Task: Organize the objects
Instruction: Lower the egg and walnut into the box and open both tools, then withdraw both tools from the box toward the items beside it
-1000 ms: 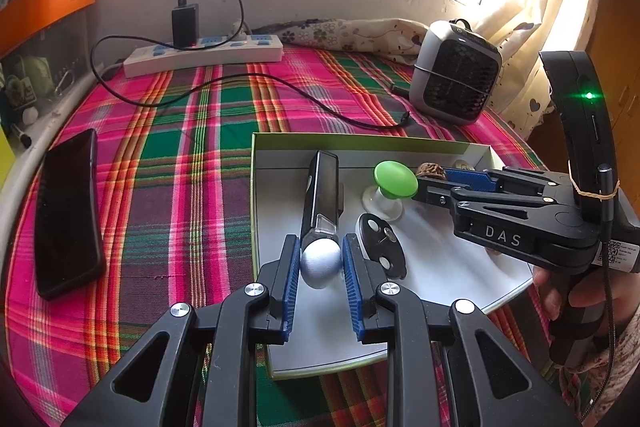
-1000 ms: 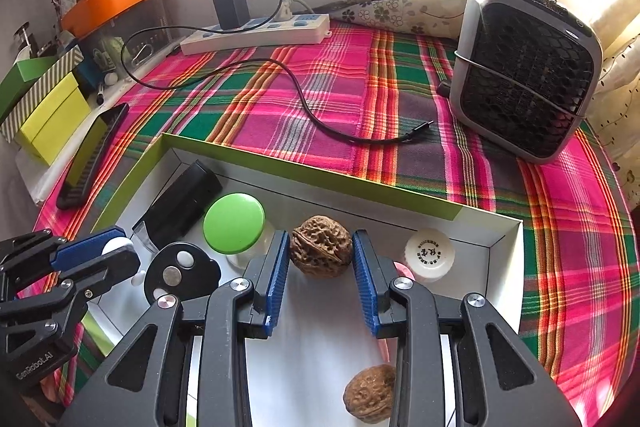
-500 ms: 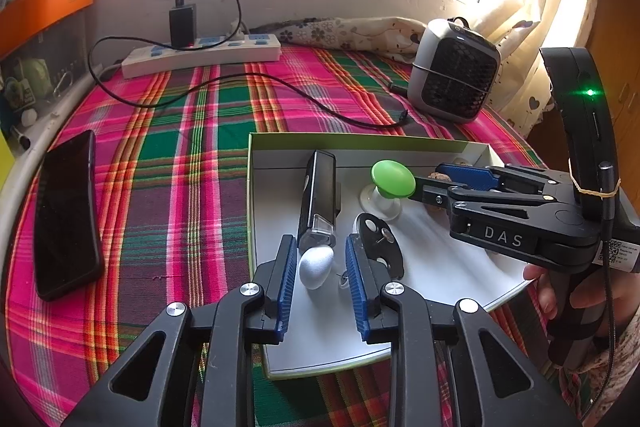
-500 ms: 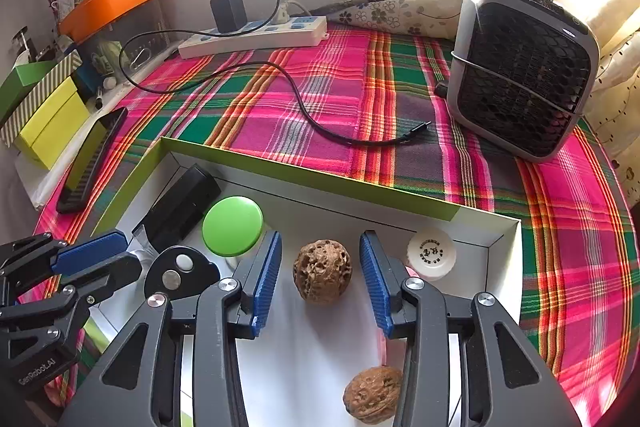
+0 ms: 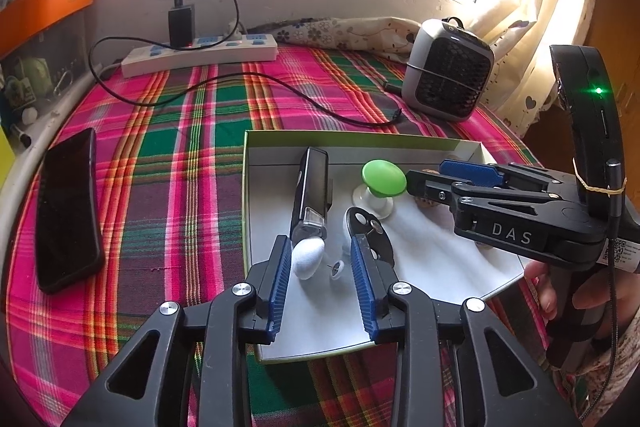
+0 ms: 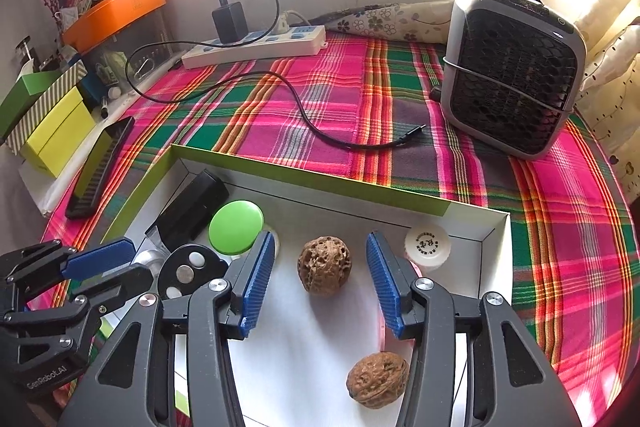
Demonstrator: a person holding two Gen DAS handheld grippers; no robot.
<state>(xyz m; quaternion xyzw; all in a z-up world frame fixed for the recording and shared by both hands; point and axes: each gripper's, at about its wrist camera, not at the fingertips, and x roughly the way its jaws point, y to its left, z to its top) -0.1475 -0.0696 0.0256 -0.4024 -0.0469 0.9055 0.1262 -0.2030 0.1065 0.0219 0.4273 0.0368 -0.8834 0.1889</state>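
Observation:
A white box with a green rim (image 5: 340, 139) (image 6: 312, 183) lies on the plaid cloth. In the left wrist view my left gripper (image 5: 322, 283) hovers over the box's near part, its jaws opening. A white egg-shaped piece (image 5: 306, 259) rests on the box floor between them, close to the left pad and clear of the right one. In the right wrist view my right gripper (image 6: 320, 275) is also opening, with a walnut (image 6: 325, 265) on the floor between its pads, untouched. A second walnut (image 6: 378, 379) lies nearer. The box also holds a green knob (image 5: 383, 179) (image 6: 236, 227), a black device (image 5: 308, 187) and a black disc (image 5: 368, 231).
A white-capped jar (image 6: 427, 247) stands in the box's far right corner. On the cloth are a phone (image 5: 66, 211), a power strip (image 5: 200, 55) with a trailing cable (image 5: 280, 91), and a small heater (image 6: 512, 71). Yellow boxes (image 6: 56, 135) sit at the left edge.
Both pairs of jaws have spread apart. The white egg-shaped piece and the walnut, gripped a second ago, now lie free on the box floor. Neither hand has shifted noticeably.

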